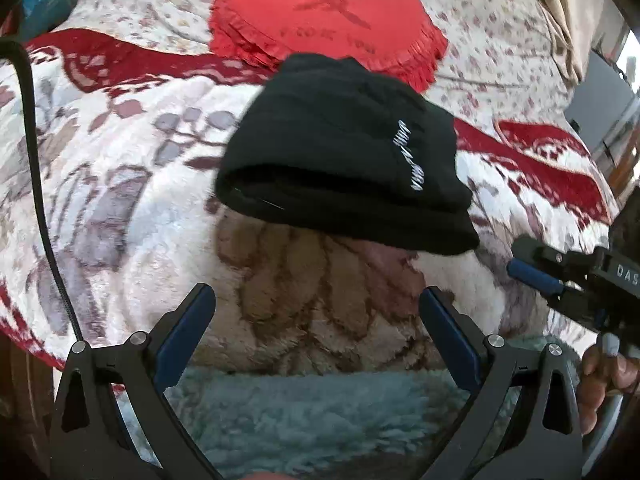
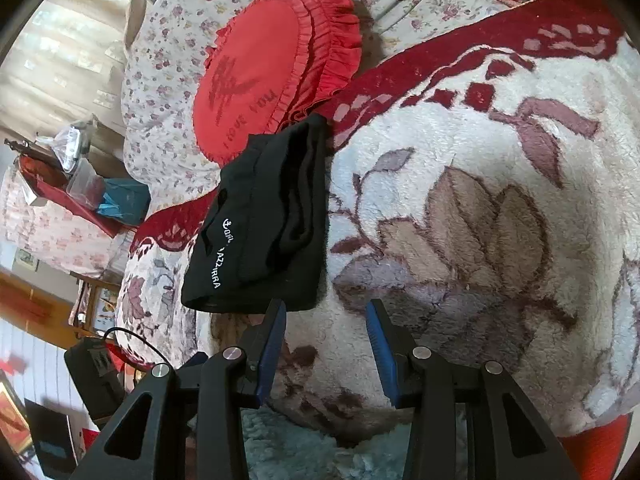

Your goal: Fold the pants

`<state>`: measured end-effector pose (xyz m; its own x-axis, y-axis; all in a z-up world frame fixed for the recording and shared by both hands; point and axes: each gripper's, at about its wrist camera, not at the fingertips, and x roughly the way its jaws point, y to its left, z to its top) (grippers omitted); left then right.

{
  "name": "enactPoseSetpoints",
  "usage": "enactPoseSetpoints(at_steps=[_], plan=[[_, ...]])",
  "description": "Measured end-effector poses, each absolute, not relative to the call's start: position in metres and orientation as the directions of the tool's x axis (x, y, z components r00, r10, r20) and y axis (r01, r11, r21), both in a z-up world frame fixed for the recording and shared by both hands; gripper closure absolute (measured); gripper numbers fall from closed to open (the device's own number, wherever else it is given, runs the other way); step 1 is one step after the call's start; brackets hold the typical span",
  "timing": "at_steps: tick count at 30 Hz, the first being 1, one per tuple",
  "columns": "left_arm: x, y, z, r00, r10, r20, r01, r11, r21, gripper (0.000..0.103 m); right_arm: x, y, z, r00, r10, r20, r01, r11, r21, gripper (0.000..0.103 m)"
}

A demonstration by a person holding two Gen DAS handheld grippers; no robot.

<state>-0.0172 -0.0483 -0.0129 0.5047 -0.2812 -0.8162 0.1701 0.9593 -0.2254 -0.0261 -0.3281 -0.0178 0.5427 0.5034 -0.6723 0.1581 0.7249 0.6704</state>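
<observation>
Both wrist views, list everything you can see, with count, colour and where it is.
pants: one, black with white lettering, folded into a compact bundle on the blanket, far end against the cushion
cushion: one, red, round and frilled, behind the pants
blanket: one, white plush with red border and brown-mauve leaf pattern, under the pants
floral sheet: one, white with small red flowers, beyond the blanket
teal fleece: one, at the near edge
side clutter: several items, mixed colours, too small to name
left gripper: black with blue pads, open, empty, short of the pants
right gripper: same colours, open, empty, beside the pants' near edge
</observation>
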Motion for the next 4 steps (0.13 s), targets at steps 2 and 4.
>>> enactPoseSetpoints(at_steps=[2, 4], plan=[[-0.0178, -0.0457, -0.0116, 0.517, -0.274, -0.811, 0.157, 0.962, -0.225, 0.001, -0.0249, -0.328, -0.018, 0.541, 0.502, -0.675, 0.162, 0.725, 0.669, 0.063], [-0.0183, -0.0468, -0.012, 0.517, -0.263, -0.814, 0.158, 0.964, -0.212, 0.001, -0.025, -0.3282, -0.0181, 0.542, 0.5, -0.675, 0.164, 0.725, 0.669, 0.063]])
